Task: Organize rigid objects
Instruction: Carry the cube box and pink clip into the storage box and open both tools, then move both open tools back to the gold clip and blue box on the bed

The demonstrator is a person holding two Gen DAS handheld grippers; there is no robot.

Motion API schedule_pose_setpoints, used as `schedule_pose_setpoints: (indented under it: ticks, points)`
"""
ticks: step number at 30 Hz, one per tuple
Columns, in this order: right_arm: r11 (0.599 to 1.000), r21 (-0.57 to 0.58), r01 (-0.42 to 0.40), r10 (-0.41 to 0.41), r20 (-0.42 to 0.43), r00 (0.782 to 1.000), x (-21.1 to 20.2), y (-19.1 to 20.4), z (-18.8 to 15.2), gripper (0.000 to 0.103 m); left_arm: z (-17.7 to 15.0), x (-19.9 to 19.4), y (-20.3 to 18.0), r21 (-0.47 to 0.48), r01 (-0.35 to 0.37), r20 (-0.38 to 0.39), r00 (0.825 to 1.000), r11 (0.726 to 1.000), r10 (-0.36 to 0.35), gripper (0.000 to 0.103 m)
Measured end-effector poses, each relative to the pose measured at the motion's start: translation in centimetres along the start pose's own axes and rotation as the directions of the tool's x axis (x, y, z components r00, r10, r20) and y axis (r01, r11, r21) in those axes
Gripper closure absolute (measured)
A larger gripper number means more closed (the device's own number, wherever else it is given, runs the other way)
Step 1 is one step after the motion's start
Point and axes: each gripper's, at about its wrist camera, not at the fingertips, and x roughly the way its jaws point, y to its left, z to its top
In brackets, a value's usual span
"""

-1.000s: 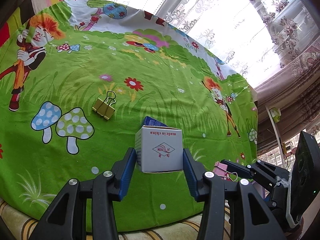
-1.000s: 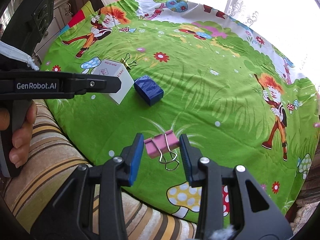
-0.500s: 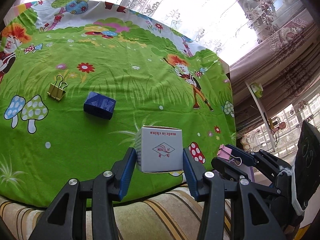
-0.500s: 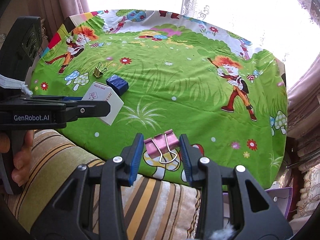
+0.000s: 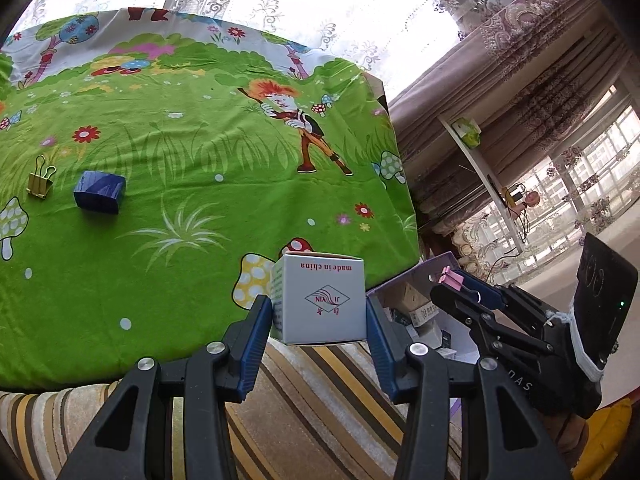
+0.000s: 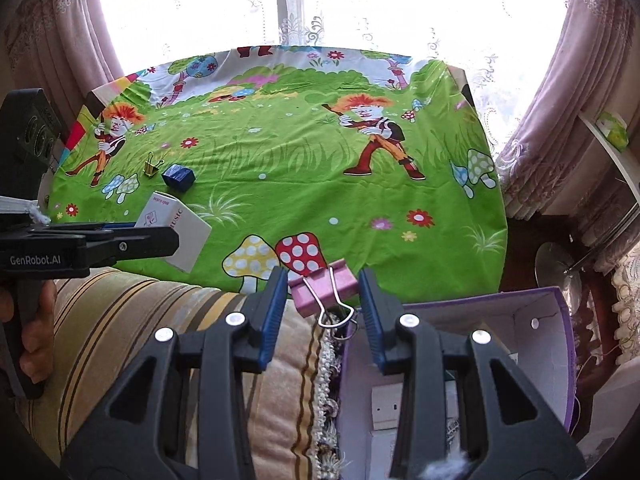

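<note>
My left gripper (image 5: pixel 318 318) is shut on a white carton (image 5: pixel 320 300) printed "made in china" and holds it above the near edge of the green cartoon tablecloth (image 5: pixel 200 140); the carton also shows in the right wrist view (image 6: pixel 176 236). My right gripper (image 6: pixel 324 300) is shut on a pink binder clip (image 6: pixel 324 290) and holds it over the rim of a purple box (image 6: pixel 552 304). A blue box (image 5: pixel 99 197) and a gold binder clip (image 5: pixel 40 182) lie on the cloth at the left.
The purple box (image 5: pixel 416 276) stands open off the table's right front corner with several small cartons inside. A striped cushion (image 6: pixel 140 320) runs along the front. Curtains (image 5: pixel 520 80) and a shelf (image 5: pixel 472 152) stand to the right.
Both grippers have moved right and back off the table with their loads, away from the blue box and gold clip. The purple box has come into view under the right gripper.
</note>
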Motion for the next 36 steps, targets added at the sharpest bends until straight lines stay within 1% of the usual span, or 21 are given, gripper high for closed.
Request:
schedule_pose_setpoints:
  ticks: [3,7,12,16,18,20,22,24,27,31,36]
  points:
    - [0.997,0.067,0.030,-0.031,0.014,0.999,-1.3,-2.5,-1.2,0.062,-0.7,0.8,-2.1,0.043,0.022,-0.031,0.999,0.999,-0.020,0.055]
    - [0.986,0.139,0.092,-0.095,0.014,0.995,-2.6,-5.7,-2.7,0.062,-1.7,1.8,-5.1,0.114,0.040,-0.065,0.997,0.993,-0.033,0.055]
    - [0.966,0.225,0.128,-0.137,0.024,0.990,-4.0,-9.0,-4.4,0.062,-2.7,2.9,-8.2,0.186,0.068,-0.100,0.994,0.980,-0.050,0.055]
    - [0.947,0.271,0.172,-0.185,0.022,0.983,-4.8,-11.0,-5.3,0.062,-3.8,3.5,-10.7,0.255,0.104,-0.119,0.990,0.961,-0.075,0.055]
    - [0.940,0.288,0.184,-0.199,0.024,0.980,-5.2,-11.7,-5.7,0.062,-4.2,3.7,-11.8,0.283,0.134,-0.130,0.986,0.950,-0.100,0.055]
    - [0.933,0.301,0.198,-0.215,0.025,0.976,-5.6,-12.3,-5.9,0.062,-4.6,3.8,-12.6,0.320,0.171,-0.148,0.980,0.932,-0.129,0.054]
    - [0.928,0.314,0.200,-0.218,0.025,0.976,-5.8,-12.7,-6.1,0.061,-4.9,3.9,-13.2,0.345,0.179,-0.160,0.979,0.921,-0.130,0.053]
    - [0.926,0.321,0.198,-0.219,0.029,0.975,-6.0,-12.9,-6.2,0.052,-5.0,3.8,-13.2,0.341,0.187,-0.160,0.977,0.921,-0.139,0.051]
    - [0.924,0.328,0.197,-0.220,0.034,0.975,-6.2,-13.0,-6.2,0.045,-4.8,3.8,-12.7,0.314,0.189,-0.159,0.977,0.930,-0.144,0.051]
    - [0.926,0.323,0.194,-0.218,0.038,0.975,-6.3,-12.6,-5.9,0.042,-4.7,3.7,-12.3,0.296,0.190,-0.154,0.977,0.936,-0.149,0.051]
    - [0.935,0.298,0.193,-0.215,0.041,0.976,-6.3,-11.6,-5.5,0.040,-4.7,3.3,-12.1,0.296,0.189,-0.143,0.978,0.936,-0.152,0.051]
